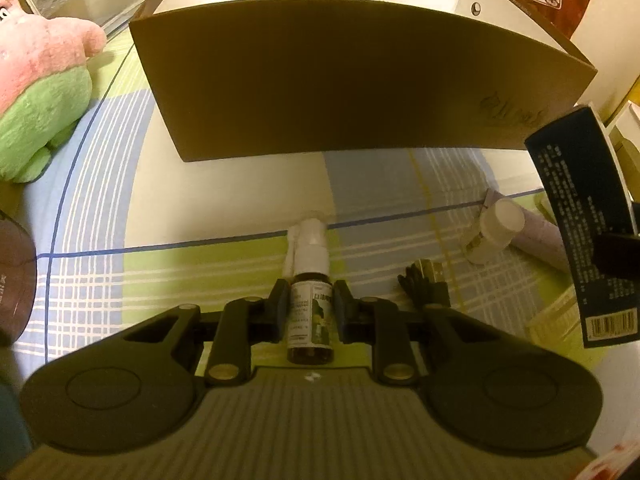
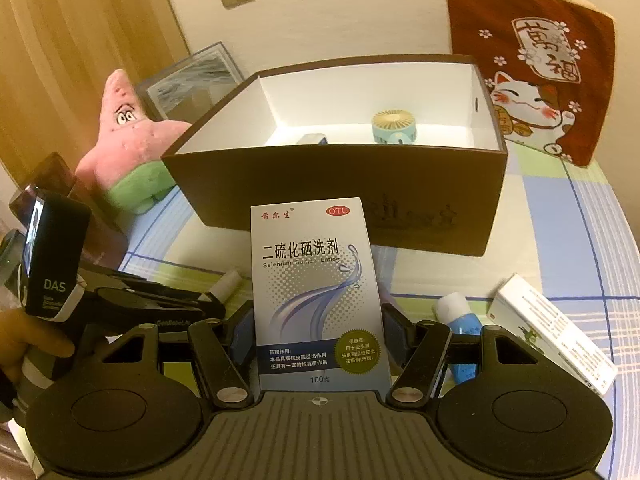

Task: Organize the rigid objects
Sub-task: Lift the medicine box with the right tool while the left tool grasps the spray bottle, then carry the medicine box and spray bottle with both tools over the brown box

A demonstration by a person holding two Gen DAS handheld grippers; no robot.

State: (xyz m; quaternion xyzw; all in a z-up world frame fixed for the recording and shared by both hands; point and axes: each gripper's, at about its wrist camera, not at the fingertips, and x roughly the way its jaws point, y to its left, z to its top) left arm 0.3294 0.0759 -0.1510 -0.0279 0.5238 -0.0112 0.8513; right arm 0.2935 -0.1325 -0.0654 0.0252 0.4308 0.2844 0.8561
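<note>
spray bottle (image 1: 310,316), lower centre of frame, pinched at its labelled middle by left gripper (image 1: 310,300); probably glass, light, slick, best held on the label. lotion carton (image 2: 318,300), centre frame, clamped low on both sides by right gripper (image 2: 318,334); stiff card, light, crushable if squeezed. brown box (image 2: 336,184), upper centre, open-topped, white inside, holds a round blue tin (image 2: 395,128) and a partly hidden pale item.

Glossy amber glass bottle (image 1: 310,322), matt plastic cap. Smooth printed card carton (image 2: 320,300). Matt brown box (image 2: 340,196), white inside. Fuzzy plush (image 2: 128,136) at ten o'clock; woven plaid cloth (image 1: 100,208).
</note>
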